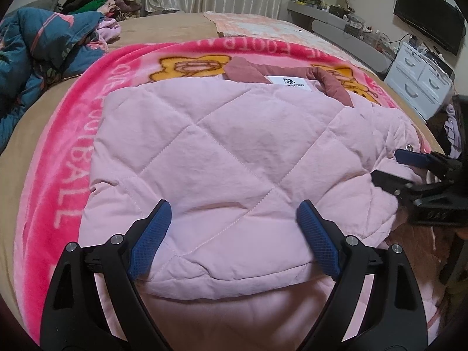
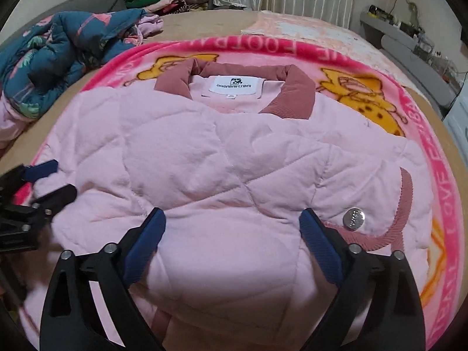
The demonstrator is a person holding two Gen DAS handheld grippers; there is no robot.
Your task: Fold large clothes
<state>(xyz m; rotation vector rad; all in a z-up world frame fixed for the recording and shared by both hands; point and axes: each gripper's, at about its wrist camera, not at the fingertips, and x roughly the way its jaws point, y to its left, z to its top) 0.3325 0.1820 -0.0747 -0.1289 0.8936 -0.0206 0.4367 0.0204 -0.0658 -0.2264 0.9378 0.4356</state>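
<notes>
A pink quilted jacket lies folded on a bright pink blanket on the bed, with its dusty-rose collar and white label at the far side. My left gripper is open above the jacket's near fold, the padded cloth lying between its blue pads without being pinched. My right gripper is also open, over the jacket's near right part beside a silver snap button. Each gripper shows in the other's view: the right gripper at the jacket's right edge, the left gripper at its left edge.
A crumpled blue patterned coat lies on the bed at the left. A pile of clothes sits at the back by the curtains. White drawers and a dark screen stand beyond the bed's right side.
</notes>
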